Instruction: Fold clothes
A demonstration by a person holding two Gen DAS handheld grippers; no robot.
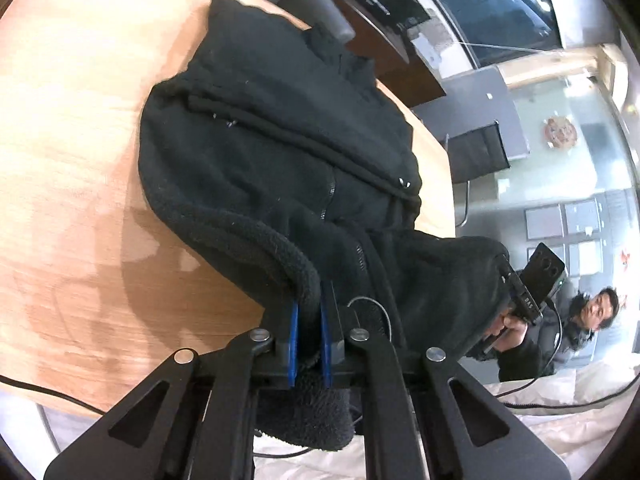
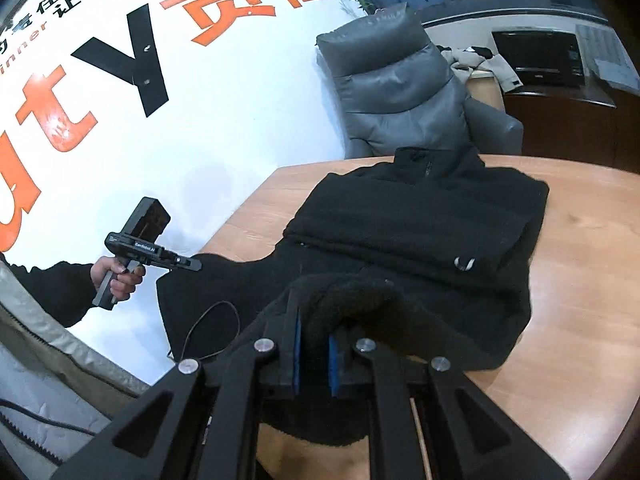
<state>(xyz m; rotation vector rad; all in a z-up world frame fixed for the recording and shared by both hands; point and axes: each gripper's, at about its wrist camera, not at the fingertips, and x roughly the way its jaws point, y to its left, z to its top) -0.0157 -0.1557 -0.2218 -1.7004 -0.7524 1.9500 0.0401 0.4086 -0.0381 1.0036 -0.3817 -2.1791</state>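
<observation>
Both grippers clamped on the hem of a black fleece jacket, hem lifted off the table.

Left gripper (image 1: 309,332): blue pads narrow, thick rolled edge of the fleece jacket (image 1: 280,152) pinched between them. Right gripper (image 2: 314,354): pads likewise narrow, a fold of the same hem bunched between and over them. Outward from the grippers, the jacket's lower part hangs off the near edge of the table (image 2: 580,300); its upper body lies flat on the wood, collar at the far side, zipper running down the front, a sleeve folded across the chest. Beyond the collar, a grey padded chair (image 2: 400,80) stands just behind the table. To the jacket's left in the right wrist view, a white wall with large orange and black lettering (image 2: 120,60).
</observation>
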